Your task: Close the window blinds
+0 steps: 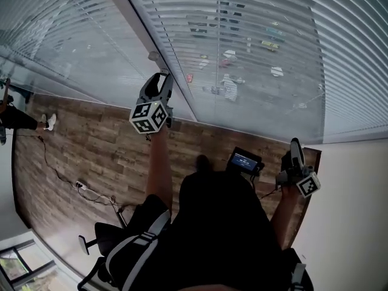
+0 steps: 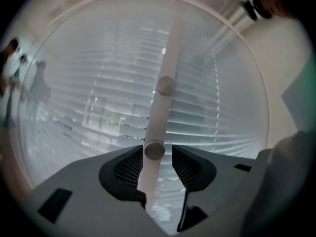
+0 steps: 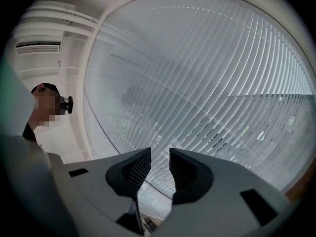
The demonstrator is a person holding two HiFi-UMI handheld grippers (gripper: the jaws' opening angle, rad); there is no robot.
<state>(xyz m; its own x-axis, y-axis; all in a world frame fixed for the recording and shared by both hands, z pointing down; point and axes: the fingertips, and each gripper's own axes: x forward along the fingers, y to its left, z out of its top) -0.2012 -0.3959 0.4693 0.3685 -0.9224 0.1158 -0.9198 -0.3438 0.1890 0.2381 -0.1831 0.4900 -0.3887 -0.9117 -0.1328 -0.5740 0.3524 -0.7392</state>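
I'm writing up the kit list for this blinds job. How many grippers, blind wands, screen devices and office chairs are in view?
Grippers: 2 (left gripper, right gripper)
Blind wand: 1
Screen device: 1
Office chair: 1
Total: 5

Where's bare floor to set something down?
Brown wood plank floor is bare below the white slatted blinds, between a bystander's white shoe and the left gripper. Crowded: white power strip with cable, black office chair lower left; black screened device right.
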